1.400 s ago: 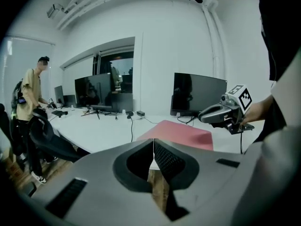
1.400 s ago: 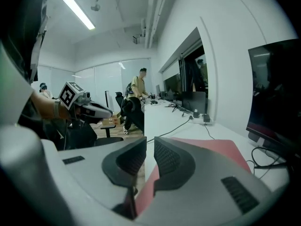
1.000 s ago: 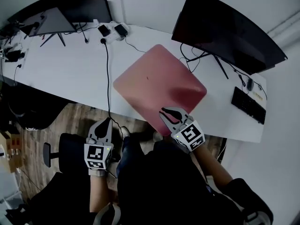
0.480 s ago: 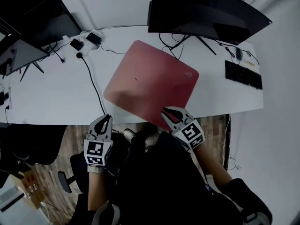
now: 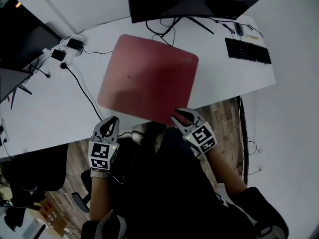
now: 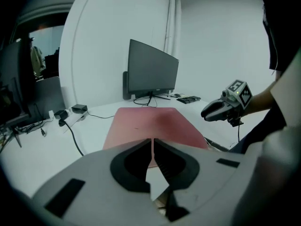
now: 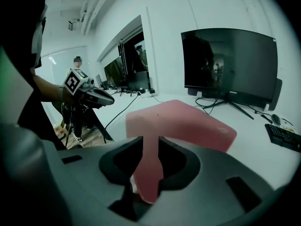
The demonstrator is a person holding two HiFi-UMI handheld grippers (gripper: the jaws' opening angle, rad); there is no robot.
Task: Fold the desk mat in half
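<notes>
Plainly the desk mat point(image 5: 149, 76) is a thin, limp sheet, light and probably a little grippy underneath. It should double over readily, but would sag and drag if raised by a single point. I judge its two near corners the best places to take hold, one for each tong. It lies flat and askew on the white desk point(image 5: 50, 113), and its near right corner appears to reach past the desk's front edge toward the person. The right gripper point(image 5: 182, 116) is at that corner: its jaws have just been opening and stand slightly apart, with the corner showing in the gap, not pinched. The left gripper point(image 5: 112, 121) is clenched on nothing, off the desk's front edge, near the mat's near left corner but apart from it.
</notes>
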